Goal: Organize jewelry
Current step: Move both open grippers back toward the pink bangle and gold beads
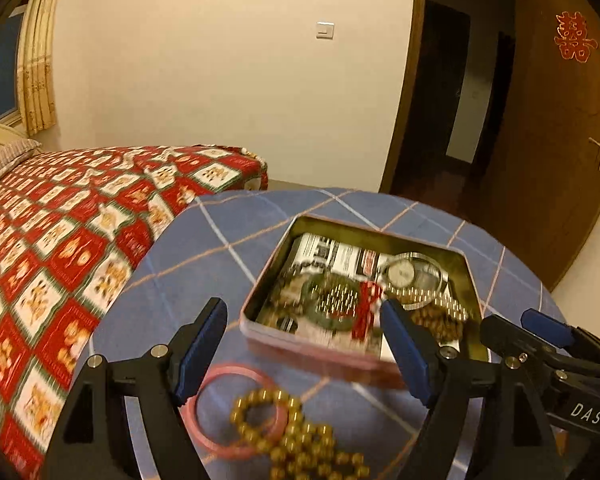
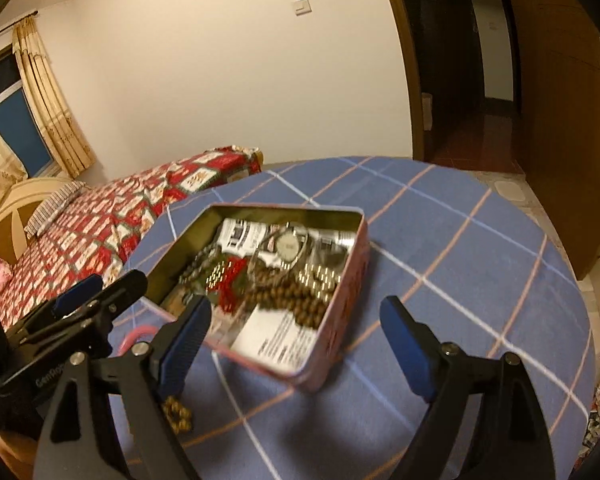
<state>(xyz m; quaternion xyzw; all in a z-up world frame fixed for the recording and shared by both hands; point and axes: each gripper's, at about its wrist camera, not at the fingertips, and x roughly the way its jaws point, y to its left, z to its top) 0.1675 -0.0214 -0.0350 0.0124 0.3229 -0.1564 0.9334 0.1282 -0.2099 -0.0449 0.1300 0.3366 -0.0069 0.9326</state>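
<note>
Open tin sits mid tabletop, a bit toward the far edge, lid off so we can drop pieces in. Inside, on printed paper: a watch at the far side, a brown bead strand, shiny metal beads, a red tassel piece. All loosely heaped, blurred, so exact tangles we cannot tell.

Still outside, between the tin and the near edge: a pink bangle lying flat, with a gold bead strand draped across it. Both look like the leftovers to go in, our guess.

Left gripper hangs over that pair, fingers spread wide, nothing between the pads. Right gripper points at the tin's near corner, fingers spread too, empty. Each shows in the other's view, side by side, near each other.

Table has a blue checked cloth; red patterned bed just beyond its left edge.
</note>
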